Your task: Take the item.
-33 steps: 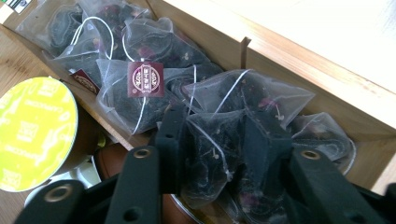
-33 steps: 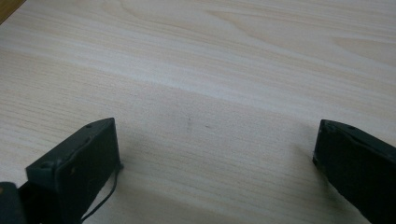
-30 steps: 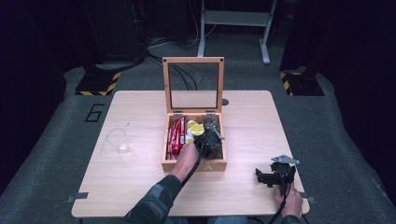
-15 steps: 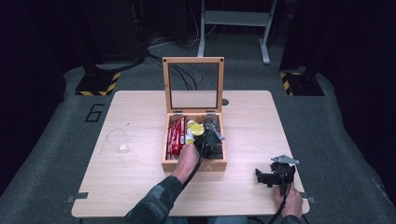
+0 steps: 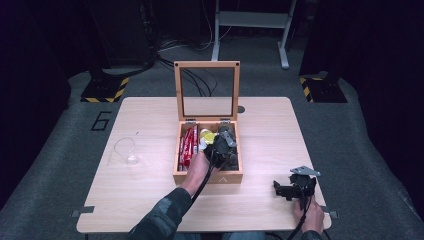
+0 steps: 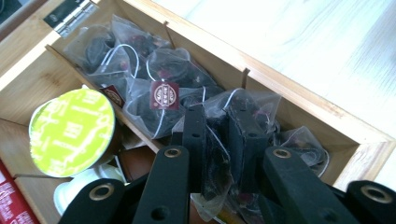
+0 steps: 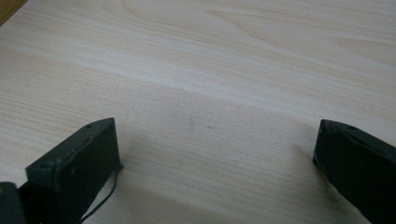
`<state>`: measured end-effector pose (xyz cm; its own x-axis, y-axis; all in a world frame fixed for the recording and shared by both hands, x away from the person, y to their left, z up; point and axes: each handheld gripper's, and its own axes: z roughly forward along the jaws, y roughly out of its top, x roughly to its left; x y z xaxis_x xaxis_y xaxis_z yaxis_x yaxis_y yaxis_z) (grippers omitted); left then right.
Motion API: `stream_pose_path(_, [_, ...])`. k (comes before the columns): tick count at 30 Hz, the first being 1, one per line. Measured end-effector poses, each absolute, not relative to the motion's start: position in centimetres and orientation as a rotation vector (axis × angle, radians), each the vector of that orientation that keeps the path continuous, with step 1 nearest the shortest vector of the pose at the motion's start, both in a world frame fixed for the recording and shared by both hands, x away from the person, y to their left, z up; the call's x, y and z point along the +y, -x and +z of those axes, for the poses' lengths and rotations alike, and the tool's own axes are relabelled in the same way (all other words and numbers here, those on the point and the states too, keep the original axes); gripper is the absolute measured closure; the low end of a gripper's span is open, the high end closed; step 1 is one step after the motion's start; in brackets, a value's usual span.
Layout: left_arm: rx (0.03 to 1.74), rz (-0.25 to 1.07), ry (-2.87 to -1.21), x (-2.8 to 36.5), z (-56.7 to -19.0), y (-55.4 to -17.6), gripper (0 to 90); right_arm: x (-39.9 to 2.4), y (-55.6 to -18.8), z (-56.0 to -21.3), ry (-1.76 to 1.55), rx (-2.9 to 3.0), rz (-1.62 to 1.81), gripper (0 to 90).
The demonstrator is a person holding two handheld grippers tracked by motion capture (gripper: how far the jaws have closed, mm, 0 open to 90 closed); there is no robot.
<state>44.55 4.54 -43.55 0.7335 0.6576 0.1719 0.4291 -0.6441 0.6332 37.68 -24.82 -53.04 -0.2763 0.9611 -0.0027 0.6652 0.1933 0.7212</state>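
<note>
Tea bag [image 6: 217, 154], a dark mesh sachet, sits pinched between my left gripper's [image 6: 219, 123] fingers [image 6: 194, 135], whose jaws have just been closing on it: the pick looks secured. It lies in the wooden box's [image 5: 207, 177] right compartment. Farther right, my right gripper [image 5: 295, 187] rests wide apart on the worktop [image 5: 145, 200].

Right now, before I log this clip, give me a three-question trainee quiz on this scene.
1. True or false: the left gripper is shut on a tea bag in the box.
2. How do the right gripper's jaws stand: A) shut, B) open over bare table, C) shut on a cup?
3. What colour is the lid of the capsule beside the tea bags?

Key: 1 true; 2 B; 3 green.
</note>
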Motion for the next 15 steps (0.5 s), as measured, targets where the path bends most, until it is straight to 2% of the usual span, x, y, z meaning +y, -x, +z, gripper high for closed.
stream_pose_path(15, [0.845, 0.504, -2.267, 6.5, -41.6, -44.8, 78.1, -24.8, -37.7, -53.0, -1.516, 2.016, 0.856, 0.0])
